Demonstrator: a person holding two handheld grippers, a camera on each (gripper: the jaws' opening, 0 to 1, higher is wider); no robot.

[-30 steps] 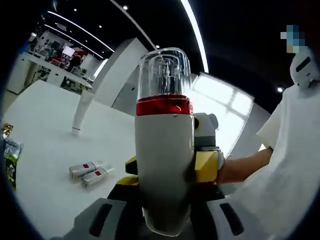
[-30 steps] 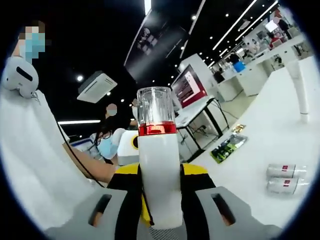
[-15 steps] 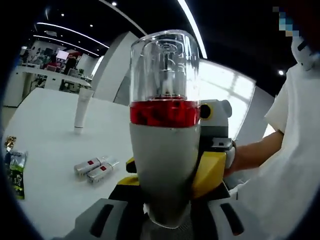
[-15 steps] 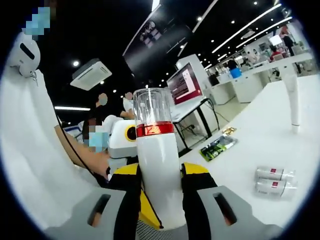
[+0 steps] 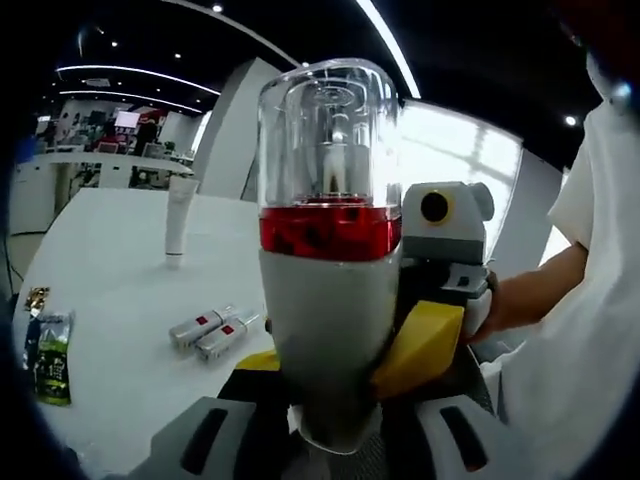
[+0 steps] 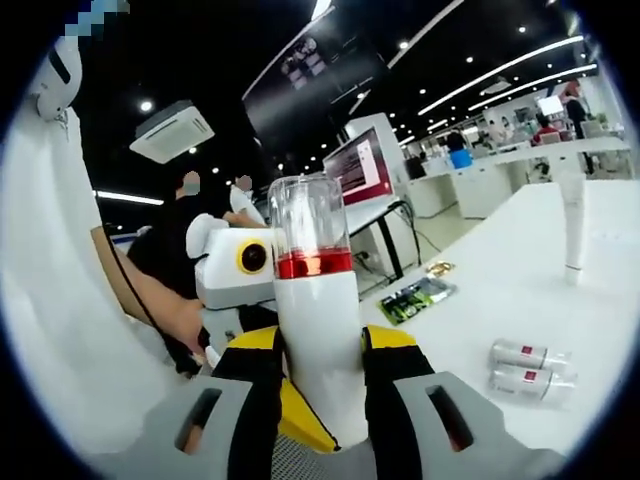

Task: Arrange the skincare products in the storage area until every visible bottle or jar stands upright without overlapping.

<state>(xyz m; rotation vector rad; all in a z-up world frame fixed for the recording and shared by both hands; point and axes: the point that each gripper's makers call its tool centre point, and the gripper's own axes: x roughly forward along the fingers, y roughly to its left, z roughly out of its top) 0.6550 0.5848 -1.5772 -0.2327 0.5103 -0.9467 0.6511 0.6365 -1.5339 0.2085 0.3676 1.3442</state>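
I have both hand-held grippers on one pump bottle [image 5: 328, 280], held up in the air above the white bench [image 5: 110, 300]. The left hand-held gripper [image 5: 325, 440] is clamped on the bottle's base, its grey jaws pressed against either side, and the right hand-held gripper [image 6: 318, 420] is clamped on the same bottle from the opposite side. In the left gripper view the other tool's yellow and grey body sits at 3 o'clock from the bottle.

By my reading the job is only partly done. This bottle is upright in my grip but not yet set down. Two small tubes [image 5: 215, 330] lie flat on the bench at 9 o'clock, side by side and touching, so they need standing up and parting. One tall white tube [image 5: 178, 215] already stands on its cap at 10 o'clock, well apart from the rest. A green sachet [image 5: 50, 350] lies flat near the bench edge at 8 o'clock; I judge it no bottle or jar.

The bottle has a smooth, matte white body tapering toward the base, a glossy red collar and a clear, hard domed cap with the pump head visible inside. The small tubes [image 6: 528, 368] look silvery and slick, round in section, each with a red label patch. The bench is plain, smooth and lightly reflective.
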